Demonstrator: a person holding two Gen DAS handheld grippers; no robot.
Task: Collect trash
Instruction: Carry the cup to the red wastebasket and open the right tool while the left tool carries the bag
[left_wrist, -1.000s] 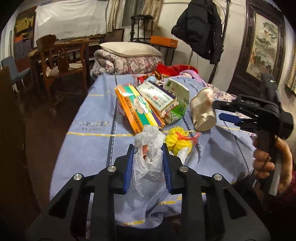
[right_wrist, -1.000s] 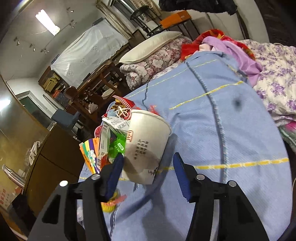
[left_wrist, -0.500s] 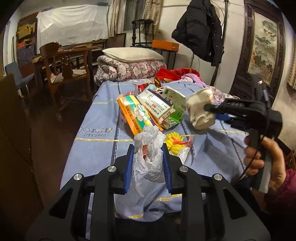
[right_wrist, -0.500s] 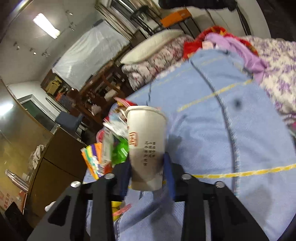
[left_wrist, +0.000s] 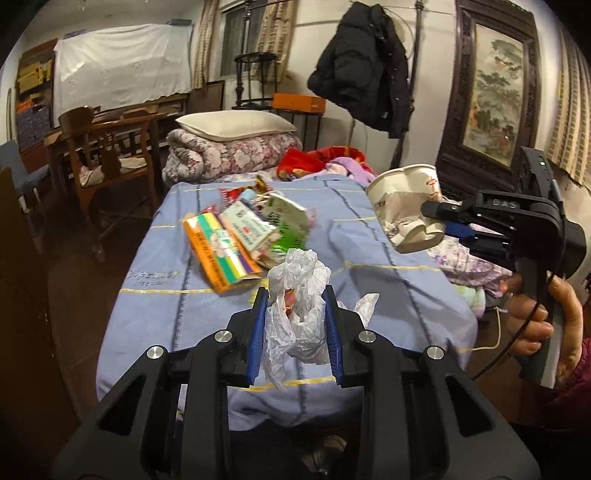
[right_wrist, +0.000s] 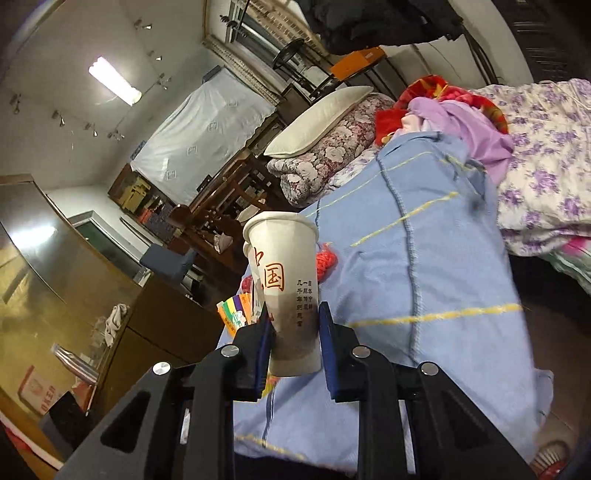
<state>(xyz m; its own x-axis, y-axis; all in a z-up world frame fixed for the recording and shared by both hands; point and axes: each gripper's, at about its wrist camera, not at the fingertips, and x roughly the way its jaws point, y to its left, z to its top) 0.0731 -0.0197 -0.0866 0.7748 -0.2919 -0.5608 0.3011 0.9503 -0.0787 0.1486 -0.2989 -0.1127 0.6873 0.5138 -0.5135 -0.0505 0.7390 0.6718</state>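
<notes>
right now the left gripper (left_wrist: 295, 325) is clamped on a crumpled white plastic bag (left_wrist: 297, 295), its blue pads pressed into both sides of the wad, with something red-orange showing inside the folds. the bag rises above the fingertips and a loose tail hangs down below them, clear of the blue blanket (left_wrist: 177, 302) that covers the bed.

the right gripper (right_wrist: 293, 328) has just been closing its jaws, and they now squeeze a white paper cup (right_wrist: 286, 288) near its base. in the right wrist view the cup stands upright between the pads, with red characters and a column of small dark print on its side and a grey stain low down. in the left wrist view the same cup (left_wrist: 406, 206) shows lifted off the bed, tilted with its mouth toward the upper left, its wall dented where the pads grip it. a hand (left_wrist: 535, 321) wraps the gripper's handle at the right edge.

on the blanket, well apart from both grippers, lies a loose heap of trash: an orange-edged flat box with coloured stripes (left_wrist: 221, 251), a white carton with red print (left_wrist: 247, 225) leaning over it, a green-and-white carton (left_wrist: 288, 221) just beside that, and some red wrappers (left_wrist: 236, 192) behind them. a red mesh bundle (right_wrist: 327, 262) sits on the blanket just behind the cup in the right wrist view.
</notes>
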